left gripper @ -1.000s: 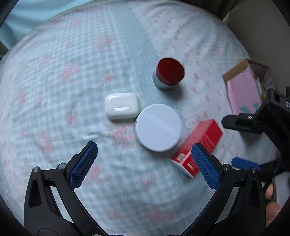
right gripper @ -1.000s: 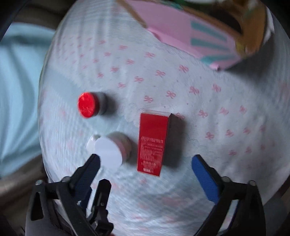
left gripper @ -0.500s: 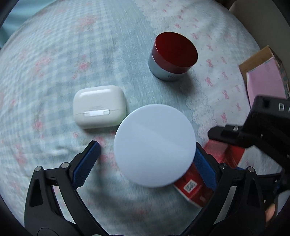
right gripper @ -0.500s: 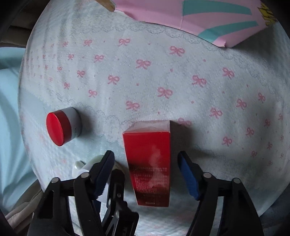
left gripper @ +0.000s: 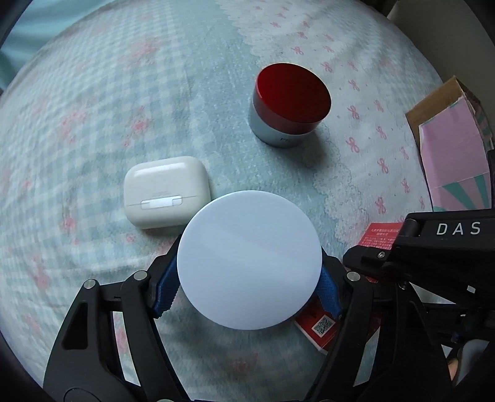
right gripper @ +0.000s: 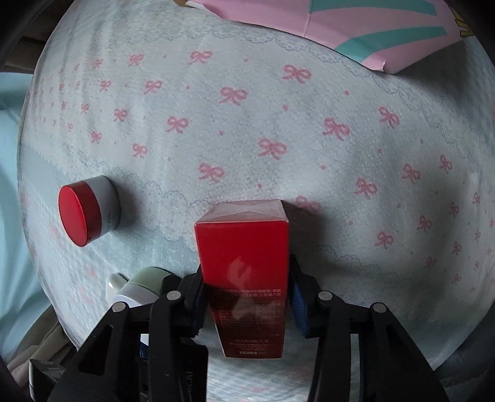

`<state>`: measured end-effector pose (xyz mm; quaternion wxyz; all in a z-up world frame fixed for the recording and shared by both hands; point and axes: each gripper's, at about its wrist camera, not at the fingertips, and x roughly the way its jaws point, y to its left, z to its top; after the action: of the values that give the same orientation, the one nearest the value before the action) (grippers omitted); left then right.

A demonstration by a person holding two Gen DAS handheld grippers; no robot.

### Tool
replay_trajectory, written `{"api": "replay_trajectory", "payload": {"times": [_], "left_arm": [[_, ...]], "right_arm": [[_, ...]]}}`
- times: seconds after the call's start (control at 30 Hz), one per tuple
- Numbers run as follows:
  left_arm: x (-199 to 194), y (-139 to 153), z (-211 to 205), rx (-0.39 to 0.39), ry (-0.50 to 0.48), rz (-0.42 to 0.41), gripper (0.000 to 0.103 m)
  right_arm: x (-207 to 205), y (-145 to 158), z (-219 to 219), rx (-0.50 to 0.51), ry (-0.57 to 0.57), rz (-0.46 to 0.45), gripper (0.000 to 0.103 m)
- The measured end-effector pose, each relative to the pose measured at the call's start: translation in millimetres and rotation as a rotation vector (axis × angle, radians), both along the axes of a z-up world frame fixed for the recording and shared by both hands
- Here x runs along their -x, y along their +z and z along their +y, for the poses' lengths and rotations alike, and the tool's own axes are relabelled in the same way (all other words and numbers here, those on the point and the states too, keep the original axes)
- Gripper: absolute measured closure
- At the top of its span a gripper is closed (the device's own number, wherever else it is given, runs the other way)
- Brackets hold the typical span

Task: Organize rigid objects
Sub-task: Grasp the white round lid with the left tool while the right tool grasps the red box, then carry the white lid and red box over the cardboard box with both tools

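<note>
My left gripper (left gripper: 249, 287) is shut on a round jar with a pale white lid (left gripper: 249, 259), its blue pads pressed on both sides. A white earbud case (left gripper: 165, 191) lies just beyond it to the left, and a red-lidded grey jar (left gripper: 289, 103) stands farther back. My right gripper (right gripper: 246, 297) is shut on a red carton (right gripper: 246, 269) that lies on the bed; the carton also shows in the left wrist view (left gripper: 382, 236). The red-lidded jar (right gripper: 88, 215) is at the left of the right wrist view.
Everything rests on a pale blue bedcover with pink bows (right gripper: 278, 123). An open cardboard box with a pink lining (left gripper: 451, 148) sits at the right, also in the right wrist view (right gripper: 355, 27). The right gripper's black body (left gripper: 433, 256) crowds the left gripper's right side.
Both grippers moved forward and down and closed: the left onto the white-lidded jar, the right onto the red carton.
</note>
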<state>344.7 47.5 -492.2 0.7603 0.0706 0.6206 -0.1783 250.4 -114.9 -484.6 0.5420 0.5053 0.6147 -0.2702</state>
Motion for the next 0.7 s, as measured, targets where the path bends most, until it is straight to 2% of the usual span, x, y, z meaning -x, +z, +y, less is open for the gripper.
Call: {"api": "replay_trajectory", "payload": {"times": [0.27, 0.47, 0.7], "left_arm": [[0, 22, 34, 0.006, 0.039, -0.009, 0.032], [9, 53, 50, 0.025, 0.077, -0.054, 0.032], [32, 99, 61, 0.053, 0.097, -0.105, 0.032]], "right_arm": [[9, 24, 6, 0.013, 0.073, -0.063, 0.064], [24, 53, 9, 0.006, 0.079, -0.139, 0.064], [42, 97, 9, 0.042, 0.156, -0.234, 0.064]]}}
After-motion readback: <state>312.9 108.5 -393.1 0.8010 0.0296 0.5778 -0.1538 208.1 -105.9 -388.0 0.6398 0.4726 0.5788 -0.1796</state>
